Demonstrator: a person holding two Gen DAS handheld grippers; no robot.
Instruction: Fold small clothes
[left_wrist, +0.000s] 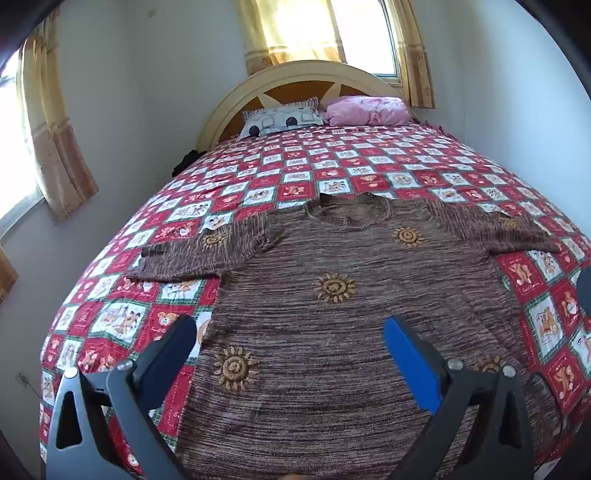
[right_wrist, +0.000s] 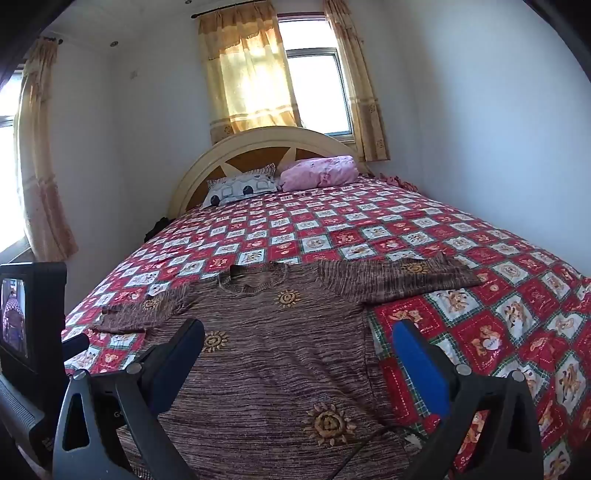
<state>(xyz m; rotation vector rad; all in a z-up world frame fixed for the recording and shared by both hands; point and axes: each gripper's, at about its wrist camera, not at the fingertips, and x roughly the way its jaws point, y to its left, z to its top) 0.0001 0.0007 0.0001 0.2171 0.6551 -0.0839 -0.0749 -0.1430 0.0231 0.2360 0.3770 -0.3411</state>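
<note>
A brown knitted sweater (left_wrist: 332, 314) with sun motifs lies flat, sleeves spread toward 9 and 3 o'clock, on a red patchwork bedspread (left_wrist: 388, 170); the left gripper (left_wrist: 291, 343) and right gripper (right_wrist: 299, 347) hover above its hem at 6 o'clock, jaws wide apart, holding nothing

Both tongs are wide apart on my end right now, nothing pinched in either. Left tongs (left_wrist: 291, 336) tip down fairly steeply, blue pad on the inside of one finger (left_wrist: 413, 365). Right tongs (right_wrist: 299, 343) sit at a shallower downward tilt, same spread, fingers (right_wrist: 421, 365) bare and not touching anything.
</note>
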